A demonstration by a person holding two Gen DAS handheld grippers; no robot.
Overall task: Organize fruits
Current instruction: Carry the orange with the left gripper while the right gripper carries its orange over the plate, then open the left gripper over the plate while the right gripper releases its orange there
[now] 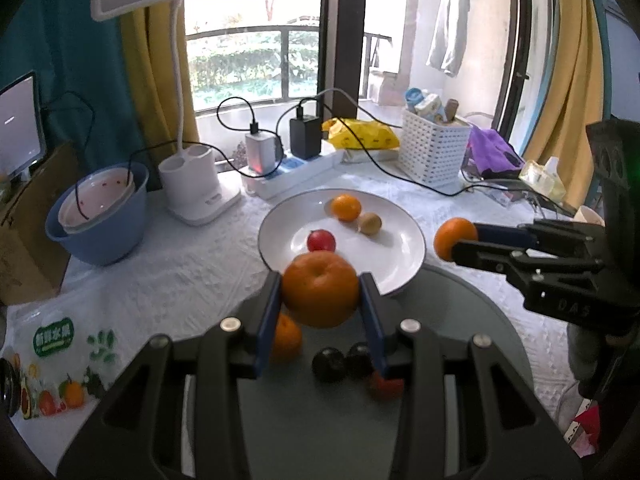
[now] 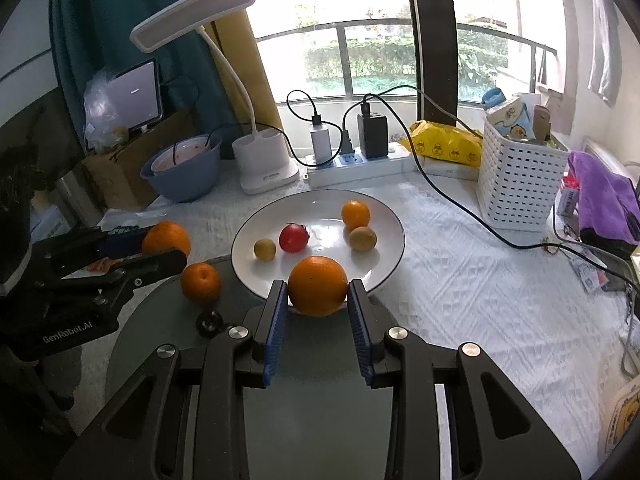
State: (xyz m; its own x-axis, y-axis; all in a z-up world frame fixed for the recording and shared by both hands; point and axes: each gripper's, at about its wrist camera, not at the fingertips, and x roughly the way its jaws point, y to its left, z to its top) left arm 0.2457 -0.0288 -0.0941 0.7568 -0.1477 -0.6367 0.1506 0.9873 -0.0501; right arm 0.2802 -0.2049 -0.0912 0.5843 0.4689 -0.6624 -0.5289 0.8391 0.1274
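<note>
White cloth (image 2: 460,280), round glossy oranges (image 2: 318,286) gripped

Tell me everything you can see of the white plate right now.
The white plate is round, shallow and glossy, ceramic by its look, with a thin dark rim. It sits flat on the white textured tablecloth, its near edge overlapping the grey round tray. On it lie a small orange, a red fruit and two yellowish-brown fruits. Neither gripper touches it.
</note>
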